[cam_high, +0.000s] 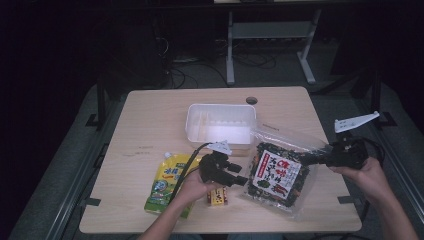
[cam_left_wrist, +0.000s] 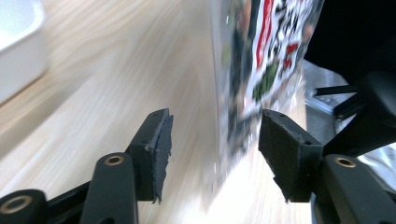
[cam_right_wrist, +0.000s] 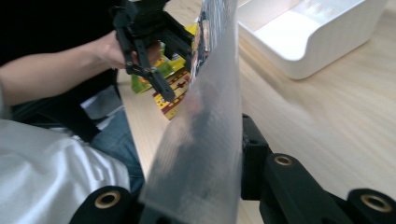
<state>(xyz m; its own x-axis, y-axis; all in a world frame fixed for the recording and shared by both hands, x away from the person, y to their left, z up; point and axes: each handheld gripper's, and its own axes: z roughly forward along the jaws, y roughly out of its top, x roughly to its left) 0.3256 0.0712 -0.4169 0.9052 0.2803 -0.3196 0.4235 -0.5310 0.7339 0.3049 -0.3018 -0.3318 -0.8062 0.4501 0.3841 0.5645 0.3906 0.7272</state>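
Note:
A clear snack bag (cam_high: 278, 176) with a dark red-and-white label is tilted up off the right part of the wooden table (cam_high: 150, 115). My right gripper (cam_high: 306, 160) is shut on its right edge; in the right gripper view the plastic (cam_right_wrist: 205, 140) is pinched between the jaws of that gripper (cam_right_wrist: 205, 179). My left gripper (cam_high: 243, 180) is at the bag's left edge. In the left gripper view the jaws of this gripper (cam_left_wrist: 215, 149) stand open, with the bag's edge (cam_left_wrist: 261, 51) between them and neither pad pressing on it.
A white plastic container (cam_high: 220, 122) stands behind the bag, mid-table. A green-and-yellow pouch (cam_high: 167, 182) lies at the front left, under the left forearm. A small yellow-and-red box (cam_high: 218, 196) sits by the left hand. A cable hole (cam_high: 251, 100) is near the far edge.

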